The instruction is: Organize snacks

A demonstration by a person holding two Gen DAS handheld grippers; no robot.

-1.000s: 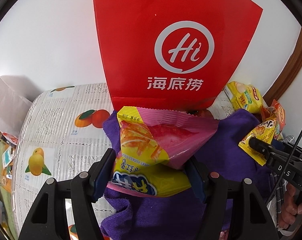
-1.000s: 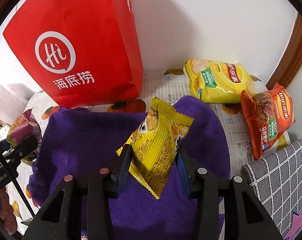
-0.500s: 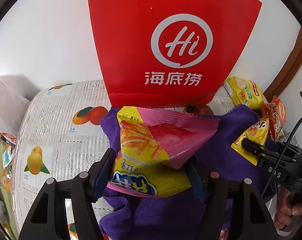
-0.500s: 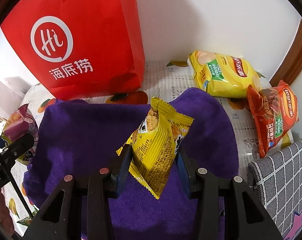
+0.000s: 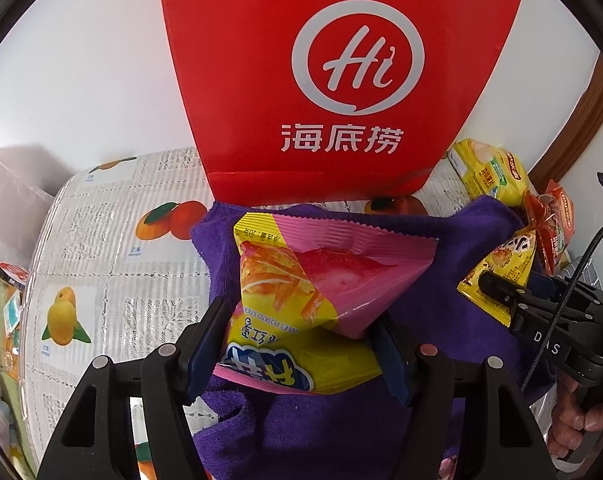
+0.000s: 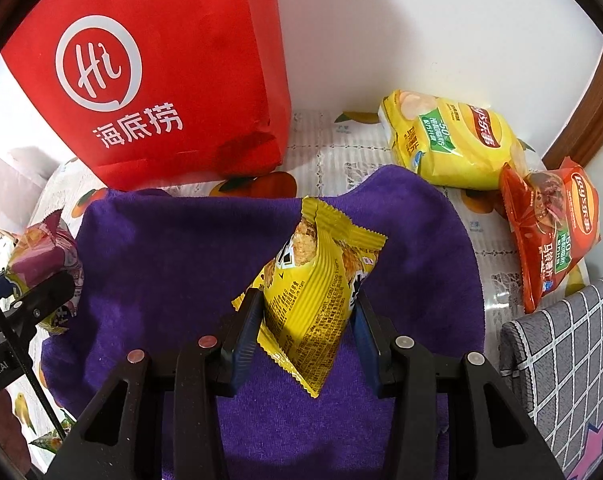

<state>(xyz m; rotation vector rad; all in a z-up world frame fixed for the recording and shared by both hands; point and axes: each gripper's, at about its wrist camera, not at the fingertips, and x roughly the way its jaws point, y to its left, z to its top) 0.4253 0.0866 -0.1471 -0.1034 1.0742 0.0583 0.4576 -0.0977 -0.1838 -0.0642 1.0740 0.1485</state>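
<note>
My left tongs (image 5: 301,344) are pinching a pink-and-yellow snack bag (image 5: 313,284), both blue pads pressed into its sides, the bag held above the purple towel (image 5: 433,304). I can read "SWEET POTATO" upside down on it, plus blue Chinese characters I can't make out. My right tongs (image 6: 307,328) are closed partway on a yellow snack packet (image 6: 317,292), squeezing it upright over the same towel (image 6: 173,264); its small print is too fine for me to read.

Straight ahead stands the red paper bag (image 5: 341,80), white "Hi" logo in a ring with 海底捞 beneath, resting on the fruit-print tabletop (image 5: 113,256) against the white wall.

The right wrist view gives me what the left barely shows: a yellow Lay's chip bag (image 6: 449,140) lying behind the towel, with a green "50" label, and an orange Lay's chip bag (image 6: 549,232) just beside it, near a grey checked cloth (image 6: 565,360). From the left wrist view those two are only slivers at the right edge, but I do see the right tongs (image 5: 497,296) clamping their yellow packet (image 5: 501,268) from the side.
</note>
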